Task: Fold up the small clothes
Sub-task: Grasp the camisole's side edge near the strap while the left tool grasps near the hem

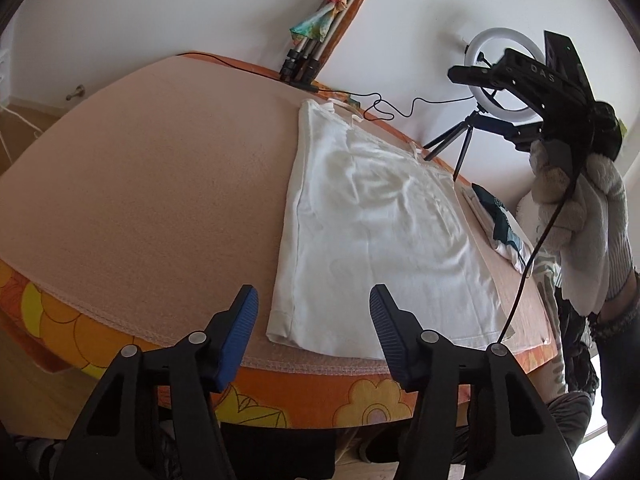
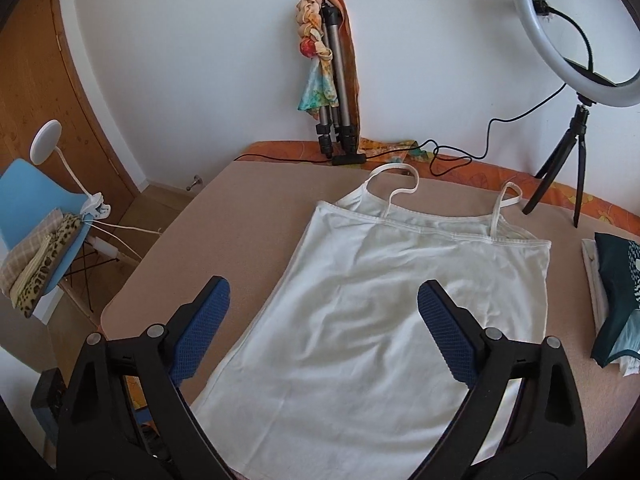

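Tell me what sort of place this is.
Probably a room in a home, set up for filming: a white strappy top lies flat on a beige-covered table, with a white ring light on a black tripod and a blue chair nearby.

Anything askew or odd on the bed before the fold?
Nothing stands out. The white top lies flat on the blanket, lightly wrinkled, straps toward the wall. Folded clothes sit apart at its side.
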A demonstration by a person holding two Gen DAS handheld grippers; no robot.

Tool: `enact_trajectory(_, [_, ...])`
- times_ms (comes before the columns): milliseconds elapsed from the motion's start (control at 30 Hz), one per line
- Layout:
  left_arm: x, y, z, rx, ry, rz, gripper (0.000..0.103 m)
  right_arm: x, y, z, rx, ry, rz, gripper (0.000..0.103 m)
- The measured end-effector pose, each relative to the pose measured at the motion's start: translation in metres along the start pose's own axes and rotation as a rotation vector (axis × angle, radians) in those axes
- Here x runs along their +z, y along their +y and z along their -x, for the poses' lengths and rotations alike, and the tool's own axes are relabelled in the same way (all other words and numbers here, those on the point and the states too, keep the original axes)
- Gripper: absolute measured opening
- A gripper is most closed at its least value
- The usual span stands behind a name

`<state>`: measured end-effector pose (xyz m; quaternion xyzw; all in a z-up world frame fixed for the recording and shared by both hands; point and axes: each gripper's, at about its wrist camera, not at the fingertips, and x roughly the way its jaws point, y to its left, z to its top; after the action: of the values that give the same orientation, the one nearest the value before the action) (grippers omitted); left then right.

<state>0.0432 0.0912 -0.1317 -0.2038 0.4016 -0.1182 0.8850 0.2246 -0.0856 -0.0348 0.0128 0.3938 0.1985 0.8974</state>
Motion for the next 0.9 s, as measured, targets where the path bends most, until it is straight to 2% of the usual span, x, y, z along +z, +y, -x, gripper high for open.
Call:
enact_trajectory(133, [-0.004, 0.005, -0.007, 0.018, 0.021, -0.019, 0.051, 0.022, -0.007, -0.048, 0.04, 0.102, -0.07, 0.08])
enact_trajectory(267, [-0.007, 0.012, -0.012, 0.014, 0.031, -0.011, 0.04, 0.037, -0.014, -0.093, 0.034, 0.176, -0.101, 0.078])
enact_trajectory(367, [-0.007, 0.013, -0.014, 0.005, 0.039, -0.011, 0.038, 0.045, -0.02, -0.123, 0.033, 0.216, -0.138, 0.077])
enact_trajectory(600, [-0.009, 0.014, -0.022, 0.004, 0.062, -0.01, 0.036, 0.05, -0.018, -0.18, 0.01, 0.286, -0.143, 0.071])
enact_trajectory(767, [-0.009, 0.011, -0.025, -0.004, 0.061, -0.029, 0.028, 0.063, -0.012, -0.203, 0.004, 0.304, -0.117, 0.067])
enact_trajectory(900, [-0.011, 0.009, -0.026, -0.015, 0.064, -0.039, 0.026, 0.075, -0.006, -0.218, -0.002, 0.317, -0.097, 0.066])
